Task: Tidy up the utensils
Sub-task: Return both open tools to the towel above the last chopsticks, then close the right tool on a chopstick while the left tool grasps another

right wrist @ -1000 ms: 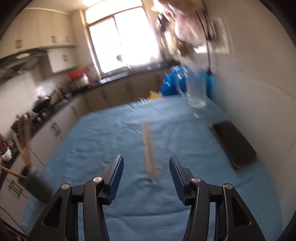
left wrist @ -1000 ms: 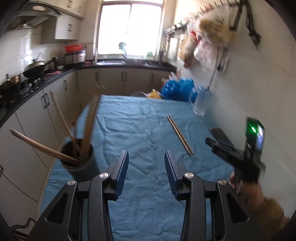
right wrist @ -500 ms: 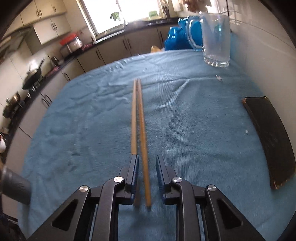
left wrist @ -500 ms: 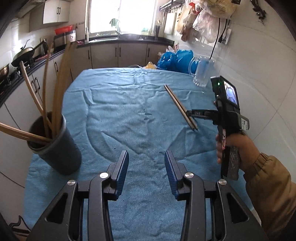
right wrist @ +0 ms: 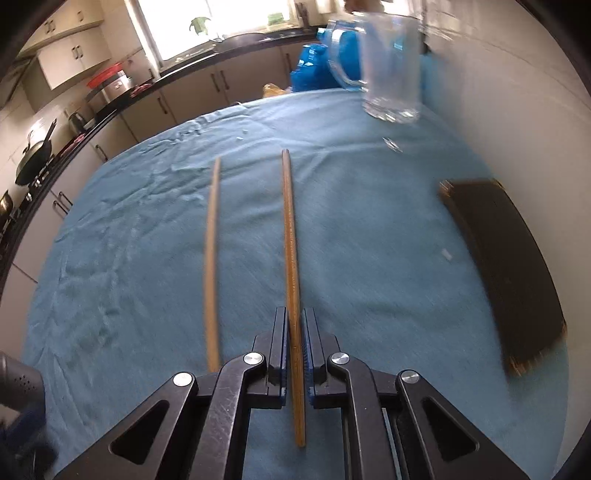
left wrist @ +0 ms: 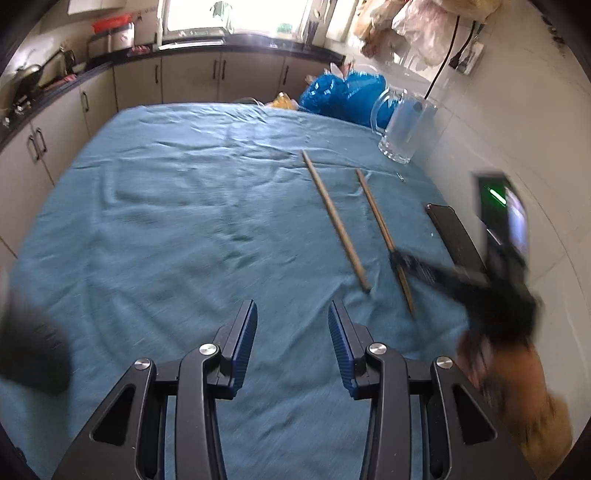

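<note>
teal cloth [left wrist: 184, 221], tan chopsticks [right wrist: 212, 258]

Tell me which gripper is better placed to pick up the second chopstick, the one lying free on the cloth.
Probably the left gripper: its jaws stand open and empty, near the free chopstick. The right gripper has just closed on the other chopstick.

A home kitchen: cabinets [left wrist: 192, 79], wok [right wrist: 31, 162], window [right wrist: 207, 22].

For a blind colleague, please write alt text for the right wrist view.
The right gripper has just closed its jaws on one wooden chopstick. A second chopstick lies to its left on the blue cloth, with a glass mug beyond.
</note>
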The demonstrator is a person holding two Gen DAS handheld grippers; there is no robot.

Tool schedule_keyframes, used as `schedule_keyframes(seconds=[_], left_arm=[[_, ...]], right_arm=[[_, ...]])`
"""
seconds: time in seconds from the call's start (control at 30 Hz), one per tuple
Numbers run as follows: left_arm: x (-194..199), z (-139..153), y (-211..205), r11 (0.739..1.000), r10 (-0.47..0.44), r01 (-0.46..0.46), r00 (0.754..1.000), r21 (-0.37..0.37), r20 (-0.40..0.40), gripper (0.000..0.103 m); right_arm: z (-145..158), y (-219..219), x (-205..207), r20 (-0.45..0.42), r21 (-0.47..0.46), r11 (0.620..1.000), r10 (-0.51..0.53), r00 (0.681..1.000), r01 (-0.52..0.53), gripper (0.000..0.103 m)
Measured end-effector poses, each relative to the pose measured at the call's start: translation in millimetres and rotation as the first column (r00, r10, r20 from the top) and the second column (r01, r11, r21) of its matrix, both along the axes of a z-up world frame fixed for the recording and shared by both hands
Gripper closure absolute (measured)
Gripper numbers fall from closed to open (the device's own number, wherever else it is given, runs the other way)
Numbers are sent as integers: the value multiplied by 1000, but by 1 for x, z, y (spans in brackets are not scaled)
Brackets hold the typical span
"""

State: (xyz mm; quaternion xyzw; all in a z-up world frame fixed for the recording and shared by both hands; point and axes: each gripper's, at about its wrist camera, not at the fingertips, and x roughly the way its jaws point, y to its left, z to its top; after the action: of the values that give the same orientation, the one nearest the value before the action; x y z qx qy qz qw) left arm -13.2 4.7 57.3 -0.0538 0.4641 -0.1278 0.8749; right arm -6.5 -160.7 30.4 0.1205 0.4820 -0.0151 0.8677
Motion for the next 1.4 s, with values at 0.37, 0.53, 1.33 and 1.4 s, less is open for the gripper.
schedule_keyframes(seconds=[0.37, 0.53, 1.33, 1.4], left_arm=[[89, -40, -91, 990, -71, 82, 993, 116, -96, 64], [99, -46, -105, 971, -52, 68, 996, 231, -73, 84], [-58, -14, -1, 986, -167, 167, 973, -16, -162, 75], [-47, -12, -7, 986, -167, 170, 975, 5, -143, 73]], right_arm=[[-1, -28, -43, 16, 54, 999, -5, 1000, 5, 95], [-1, -25, -44, 22, 45, 999, -5, 1000, 4, 95], [12, -24, -135, -66, 26, 995, 97, 993, -95, 62], [14, -25, -123, -69, 22, 995, 102, 992, -100, 62]])
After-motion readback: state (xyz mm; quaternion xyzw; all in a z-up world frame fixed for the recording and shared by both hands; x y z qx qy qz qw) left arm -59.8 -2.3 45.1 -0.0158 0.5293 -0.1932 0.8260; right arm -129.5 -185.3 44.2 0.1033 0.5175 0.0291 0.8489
